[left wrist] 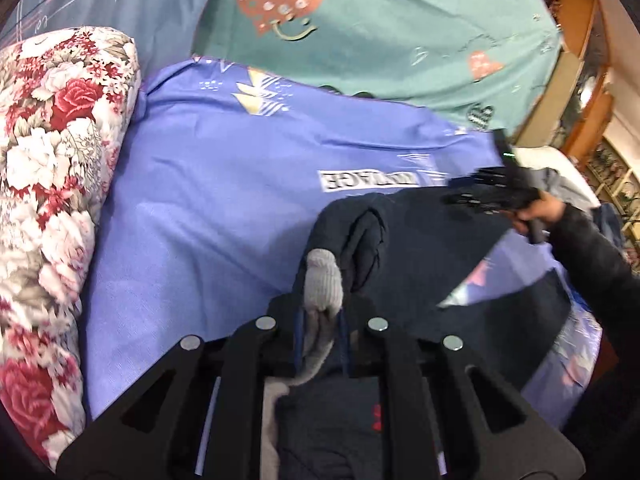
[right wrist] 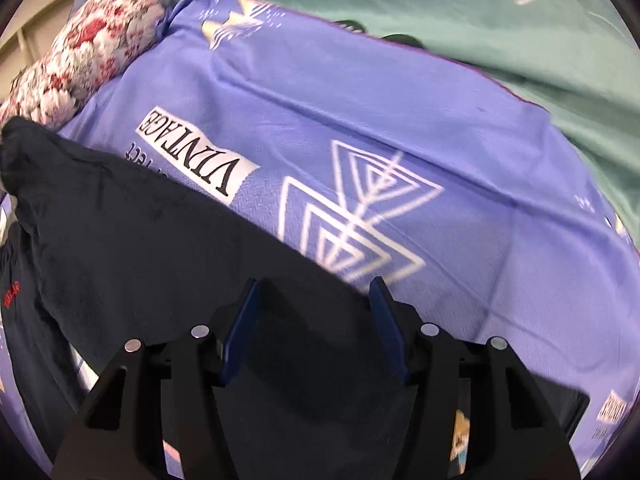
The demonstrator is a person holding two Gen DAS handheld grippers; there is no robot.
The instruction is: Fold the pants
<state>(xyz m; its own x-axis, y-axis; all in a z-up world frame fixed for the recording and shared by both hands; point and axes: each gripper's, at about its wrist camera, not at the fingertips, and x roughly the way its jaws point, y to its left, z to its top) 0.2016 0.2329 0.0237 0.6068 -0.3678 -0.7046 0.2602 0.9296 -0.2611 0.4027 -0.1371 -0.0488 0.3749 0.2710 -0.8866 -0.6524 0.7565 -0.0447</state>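
**Left claw clamped on a pants end; right claw half open over the cloth**

The left gripper (left wrist: 322,312) is seen with its jaws drawn almost together. Between them a bunched end of the dark navy pants (left wrist: 420,240) is pinched, together with a grey ribbed cuff (left wrist: 323,284) that pokes forward past the tips. The grip is judged to be taken at a leg end so that the end can be carried over the rest of the garment as a fold. In the left wrist view the cloth rises to the claw in a gathered hump, which suggests it is lifted clear of the bedding at that point.

The right gripper (right wrist: 316,328) is seen with its blue fingers (right wrist: 240,332) roughly half apart. Dark cloth lies between and beneath them, but no pinch is visible; the pads do not appear to press on it. Its place is judged to be a hover over the other part of the garment, ready for a second hold. In the left wrist view it is held by a hand (left wrist: 540,212) in a dark sleeve, at the far edge of the pants.

The pants lie on a lilac printed sheet (right wrist: 480,160). Their long axis is judged to run from the left claw toward the right one, across the sheet's near side; small red lettering (right wrist: 10,298) marks one part. Waist and hem cannot be told apart with certainty.

A floral rolled quilt (left wrist: 60,160) lies beside the sheet, and a teal sheet (left wrist: 400,40) beyond it.
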